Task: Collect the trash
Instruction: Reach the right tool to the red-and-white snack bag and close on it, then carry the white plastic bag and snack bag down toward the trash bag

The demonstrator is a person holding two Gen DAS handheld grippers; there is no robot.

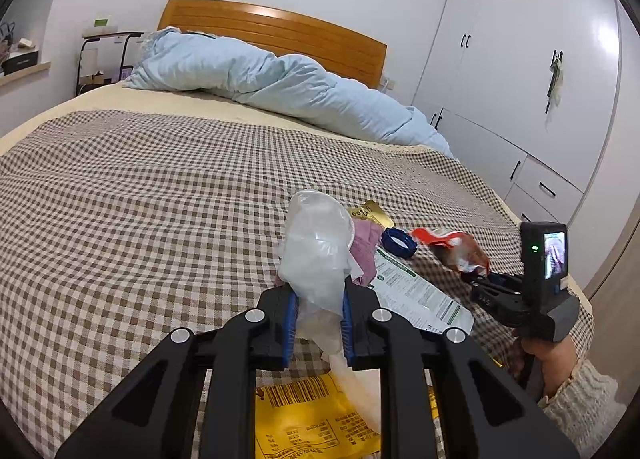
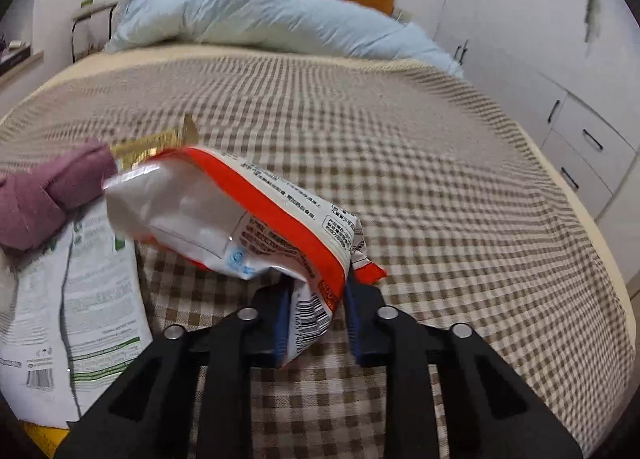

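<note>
While left fingers (image 1: pixel 319 323) pinch clear bag (image 1: pixel 316 251), right fingers (image 2: pixel 316 319) seemingly clamp snack wrapper (image 2: pixel 240 211).

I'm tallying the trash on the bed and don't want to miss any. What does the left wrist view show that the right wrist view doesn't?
Only the left wrist view shows the clear plastic bag clamped in the left gripper, the blue bottle cap, and the right gripper from outside.

Only the right wrist view shows the wrapper's barcode end between the right gripper's fingers.

Both show the red-and-white snack wrapper, white leaflet, purple cloth, gold wrapper and yellow package.
</note>
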